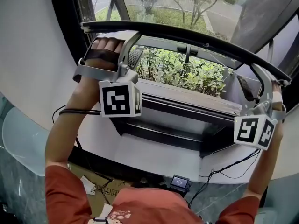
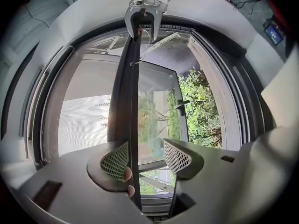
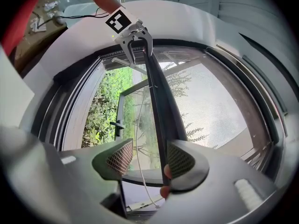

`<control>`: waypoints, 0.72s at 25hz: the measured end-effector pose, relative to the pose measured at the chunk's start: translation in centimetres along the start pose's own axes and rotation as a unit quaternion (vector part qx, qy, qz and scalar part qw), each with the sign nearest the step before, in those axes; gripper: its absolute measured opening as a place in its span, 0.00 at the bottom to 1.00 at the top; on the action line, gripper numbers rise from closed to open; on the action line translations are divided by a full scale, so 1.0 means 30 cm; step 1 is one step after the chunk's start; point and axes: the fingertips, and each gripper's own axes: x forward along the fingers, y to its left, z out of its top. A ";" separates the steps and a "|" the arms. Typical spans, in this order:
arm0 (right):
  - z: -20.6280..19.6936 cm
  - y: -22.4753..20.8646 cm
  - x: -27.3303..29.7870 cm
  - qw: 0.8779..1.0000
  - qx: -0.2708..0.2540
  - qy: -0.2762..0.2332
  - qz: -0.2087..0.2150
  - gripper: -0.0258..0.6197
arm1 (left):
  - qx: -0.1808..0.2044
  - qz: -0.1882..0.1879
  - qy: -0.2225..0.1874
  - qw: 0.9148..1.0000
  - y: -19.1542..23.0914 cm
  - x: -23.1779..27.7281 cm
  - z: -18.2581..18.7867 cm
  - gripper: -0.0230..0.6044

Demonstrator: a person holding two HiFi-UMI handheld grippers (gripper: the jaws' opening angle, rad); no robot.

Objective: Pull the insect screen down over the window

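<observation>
I have both tongs up on the insect screen's dark pull bar [image 1: 187, 34], one at each end. The bar sits high across the window opening, with the screen mesh [image 3: 212, 106] stretched on its far side and nearly all of the opening below it uncovered.

The left tongs [image 2: 145, 157] are spread. The bar runs between the jaws and lies against the left pad, apart from the right pad. Two fingertips [image 2: 127, 174] show beside the bar at that pad. My left hand [image 1: 105, 50] wraps the handle just under the bar's end.

The right tongs [image 3: 150, 160] are spread too, with the bar running along the right pad. The other pad stands clear of it, and fingertips [image 3: 167, 171] are tucked against the bar there. A thin pale cord [image 3: 135, 139] hangs through the gap between the jaws.

Below the bar the glass sash stands open, its black handle [image 1: 187, 50] pointing down, with green shrubs [image 1: 187, 73] beyond. The dark window sill [image 1: 187, 104] runs underneath. A small lit device [image 1: 180, 182] lies on the floor near my orange shirt [image 1: 145, 206].
</observation>
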 end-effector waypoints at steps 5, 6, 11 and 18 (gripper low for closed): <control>-0.015 0.082 0.000 1.000 0.003 0.006 0.020 0.40 | -0.001 -0.017 0.000 1.000 -0.080 -0.004 0.003 0.40; -0.018 0.096 0.001 1.000 0.007 0.006 0.022 0.40 | -0.005 -0.017 -0.002 1.000 -0.093 -0.004 0.004 0.40; -0.027 0.148 0.000 0.999 0.012 0.018 0.047 0.40 | -0.009 -0.026 -0.004 1.000 -0.144 -0.008 0.008 0.40; -0.039 0.236 -0.007 0.998 0.022 0.015 0.059 0.40 | -0.011 -0.050 -0.005 0.999 -0.233 -0.021 0.011 0.40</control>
